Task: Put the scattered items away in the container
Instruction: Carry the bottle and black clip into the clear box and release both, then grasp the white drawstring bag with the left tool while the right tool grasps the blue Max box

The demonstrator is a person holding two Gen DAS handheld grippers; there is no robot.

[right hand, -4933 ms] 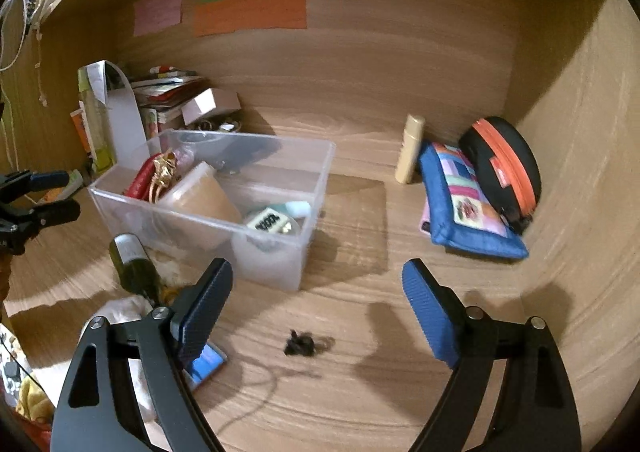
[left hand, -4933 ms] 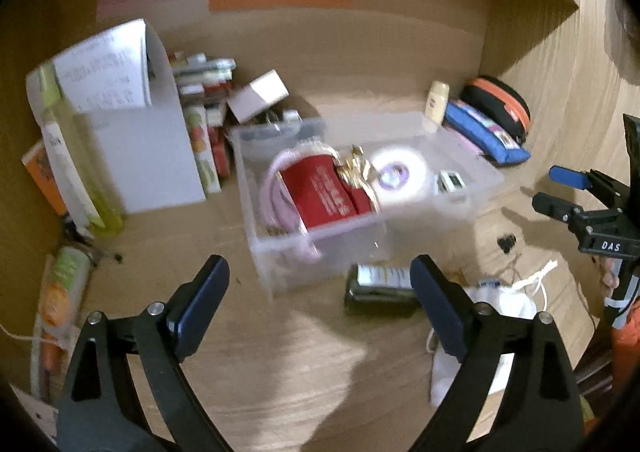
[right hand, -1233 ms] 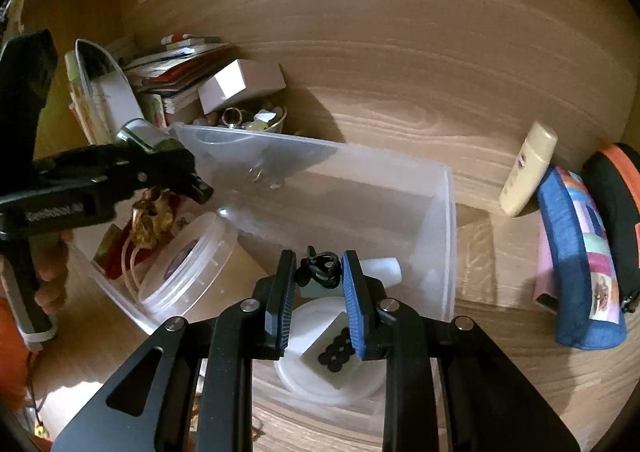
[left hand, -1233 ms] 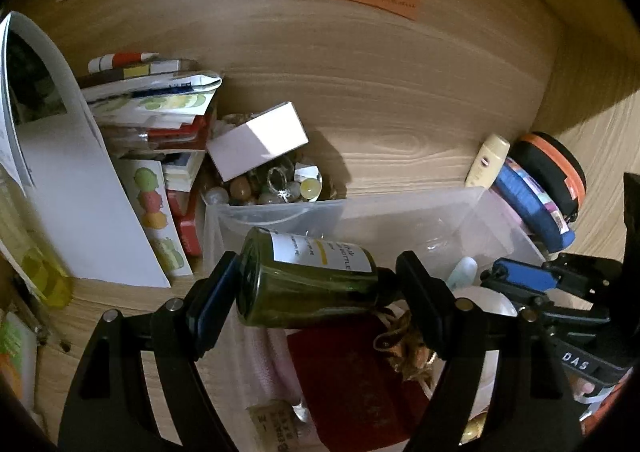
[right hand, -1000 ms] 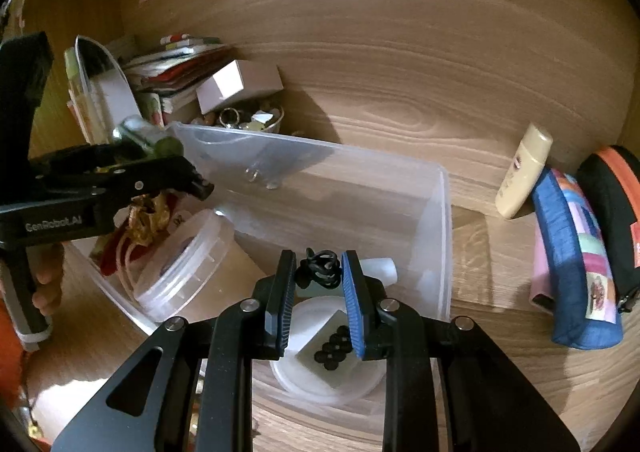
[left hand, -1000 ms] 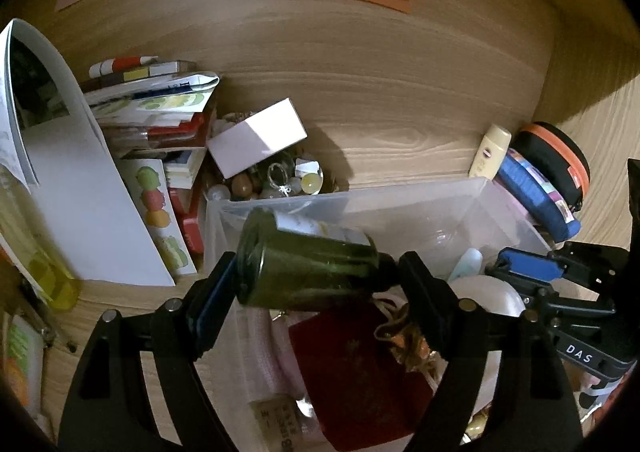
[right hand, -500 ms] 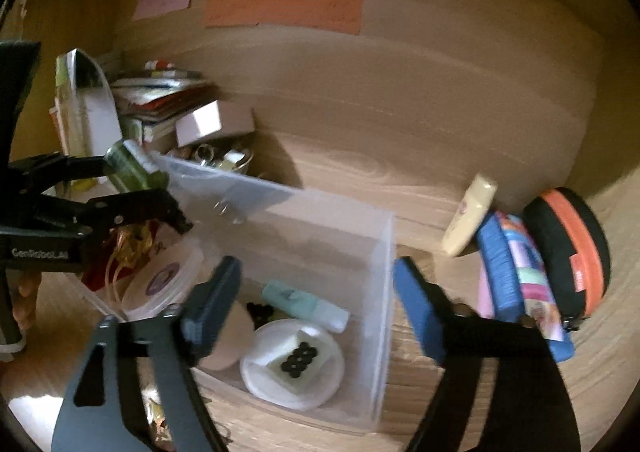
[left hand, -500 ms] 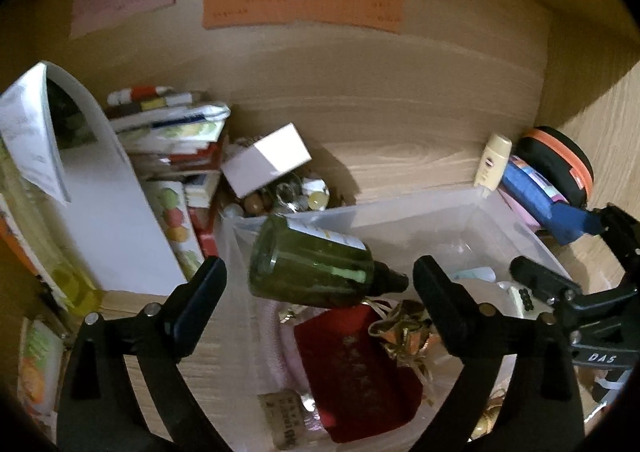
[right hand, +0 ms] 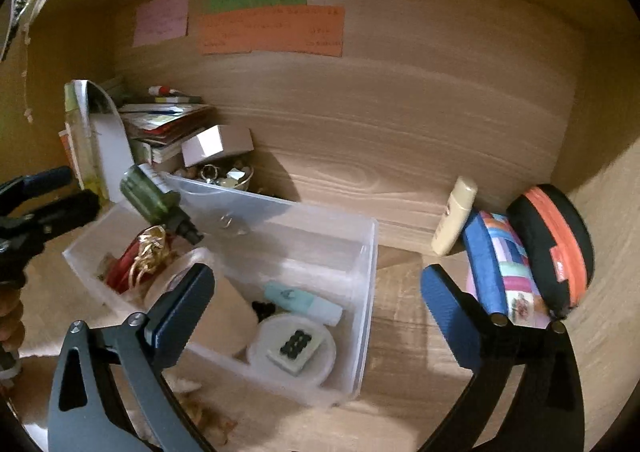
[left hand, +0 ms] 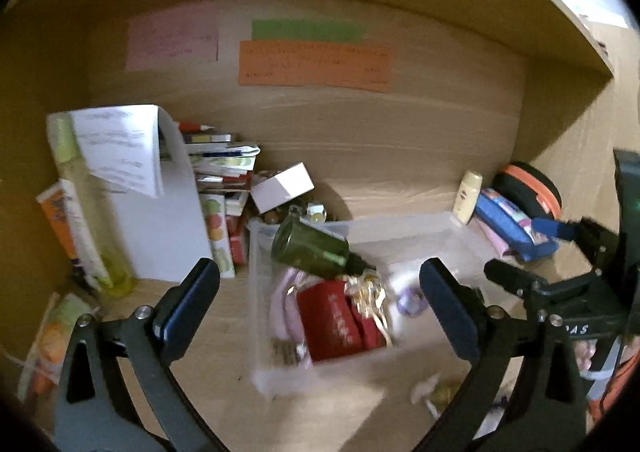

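Right wrist view: the clear plastic container [right hand: 360,292] on the desk [right hand: 400,352] already holds a green bottle [right hand: 154,198] propped on its back-left rim, a red pouch [left hand: 336,316], a gold trinket [right hand: 148,248], a black hair tie [right hand: 262,308], a mint tube [right hand: 300,302] and a round lidded tub [right hand: 292,344]. Both the right gripper [right hand: 316,300] and the left gripper [left hand: 320,300] are spread wide, holding nothing. Judging by the crumpled scraps [left hand: 436,392] in front of the container, tidying looks mostly done, not finished.

Orange, green and pink notes [left hand: 314,63] on the back panel; blue pouch [right hand: 498,268] leans against black case [right hand: 554,244]
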